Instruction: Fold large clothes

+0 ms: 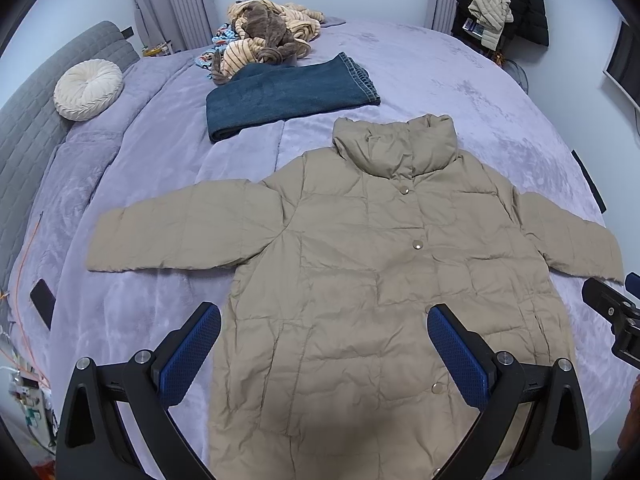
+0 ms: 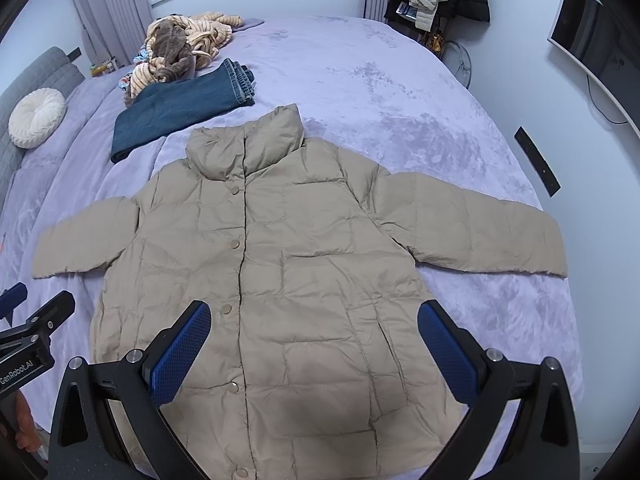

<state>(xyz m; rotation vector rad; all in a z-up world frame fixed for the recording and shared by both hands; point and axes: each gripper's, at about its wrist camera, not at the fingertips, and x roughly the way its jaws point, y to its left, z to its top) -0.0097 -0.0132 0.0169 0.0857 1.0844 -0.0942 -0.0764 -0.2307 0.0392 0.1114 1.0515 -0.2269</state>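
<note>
Both the left tongs [image 1: 324, 316] and the right tongs [image 2: 314, 314] have black angular frames with silver round screws, each finger [image 1: 190, 354] faced with a blue dimpled pad, and white "GenRobot.AI" lettering marks the left one's side.

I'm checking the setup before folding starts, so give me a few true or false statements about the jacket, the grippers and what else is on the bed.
1. The jacket lies spread flat with both sleeves out to the sides. True.
2. The left gripper is shut on the jacket hem. False: its jaws are open and hold nothing.
3. The jeans lie folded beyond the jacket's collar. True.
4. The right gripper holds a sleeve. False: it is open, empty.
5. The round cushion sits on top of the jacket. False: it rests apart, near the grey headboard.
</note>
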